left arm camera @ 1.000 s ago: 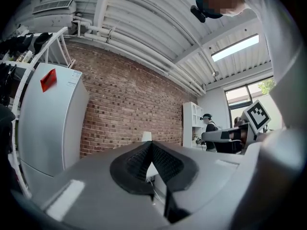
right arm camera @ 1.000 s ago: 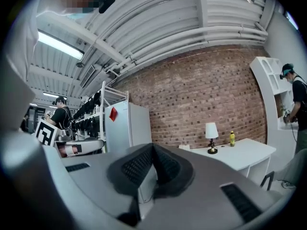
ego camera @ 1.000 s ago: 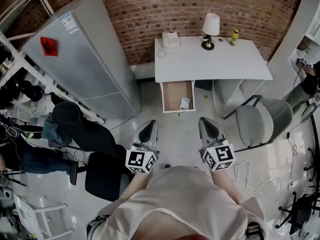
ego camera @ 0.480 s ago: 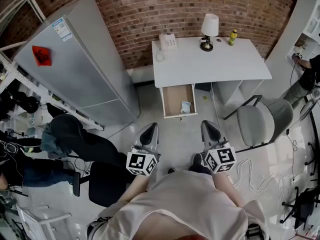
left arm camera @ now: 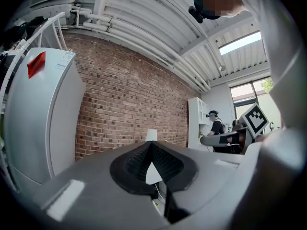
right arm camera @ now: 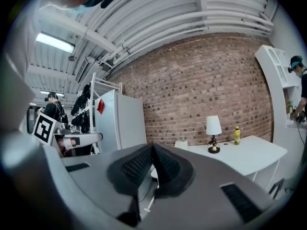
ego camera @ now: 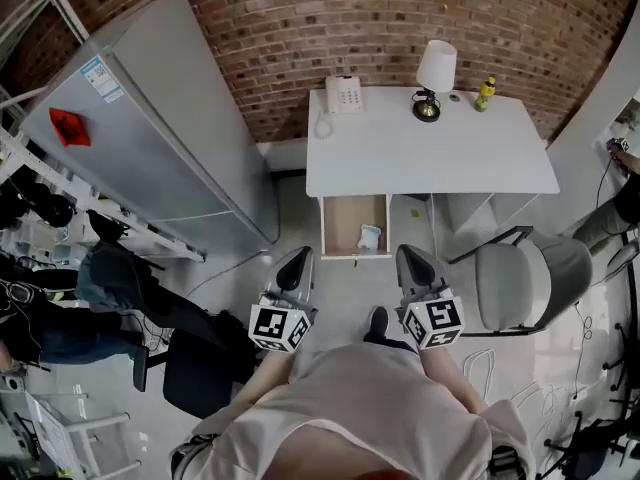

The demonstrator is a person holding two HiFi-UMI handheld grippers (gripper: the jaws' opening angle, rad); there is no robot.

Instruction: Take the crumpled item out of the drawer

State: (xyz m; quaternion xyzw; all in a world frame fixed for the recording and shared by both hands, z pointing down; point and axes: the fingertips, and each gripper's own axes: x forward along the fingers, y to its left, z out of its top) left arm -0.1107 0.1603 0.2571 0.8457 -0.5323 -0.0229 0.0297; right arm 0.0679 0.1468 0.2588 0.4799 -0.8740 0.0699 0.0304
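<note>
While the pale crumpled item (ego camera: 369,236) lies in the front right corner of the open wooden drawer (ego camera: 345,218), below the left end of the white desk's (ego camera: 430,148) near edge, the grey left gripper (ego camera: 297,259) and grey right gripper (ego camera: 411,255) hover just short of the drawer's front, each with jaws pressed together on nothing.

Your right gripper (right arm camera: 152,147) pointed toward the white desk (right arm camera: 244,153), its jaws pressed together with nothing between them. A lamp (right arm camera: 213,127) and a yellow bottle (right arm camera: 237,135) stood on the desk before the brick wall (right arm camera: 201,80). The pale block beside the lamp was perhaps a telephone (right arm camera: 181,144). A grey refrigerator (right arm camera: 122,123) stood further along the wall.
</note>
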